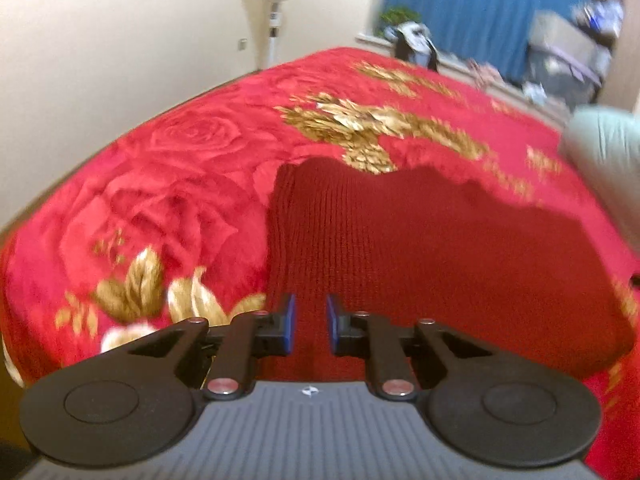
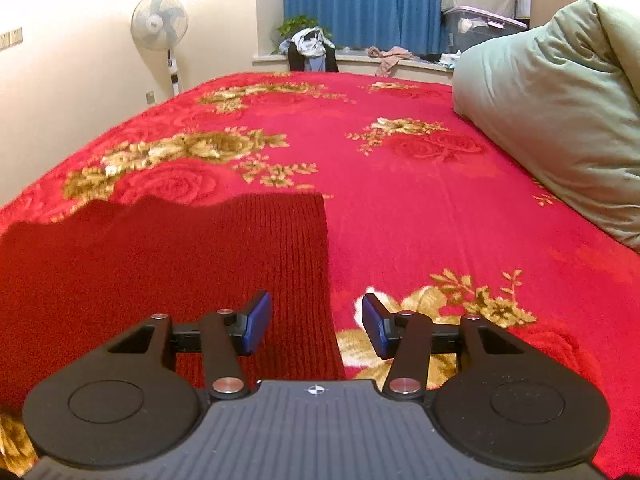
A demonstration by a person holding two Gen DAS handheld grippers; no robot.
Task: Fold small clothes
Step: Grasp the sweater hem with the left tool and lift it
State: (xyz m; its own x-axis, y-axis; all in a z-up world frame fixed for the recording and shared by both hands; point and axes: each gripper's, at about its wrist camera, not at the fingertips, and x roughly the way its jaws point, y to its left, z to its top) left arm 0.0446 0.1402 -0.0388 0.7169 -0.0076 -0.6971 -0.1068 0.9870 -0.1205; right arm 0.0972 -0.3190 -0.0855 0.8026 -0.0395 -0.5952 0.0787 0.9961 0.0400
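A dark red knitted garment (image 1: 420, 248) lies flat on a red bed blanket with gold flowers (image 1: 180, 160). In the left wrist view my left gripper (image 1: 311, 322) hovers over the garment's near left part, its jaws open a little with nothing between them. In the right wrist view the same garment (image 2: 160, 256) fills the lower left, its ribbed right edge running toward me. My right gripper (image 2: 317, 322) is open wide and straddles that right edge, one pad over the knit, the other over the blanket (image 2: 420, 200).
A pale green pillow or duvet (image 2: 560, 120) lies on the bed's right side. A standing fan (image 2: 160, 24) is by the wall at left. A window ledge with clothes, blue curtains (image 2: 360, 4) and storage boxes (image 2: 480, 12) lie beyond the bed.
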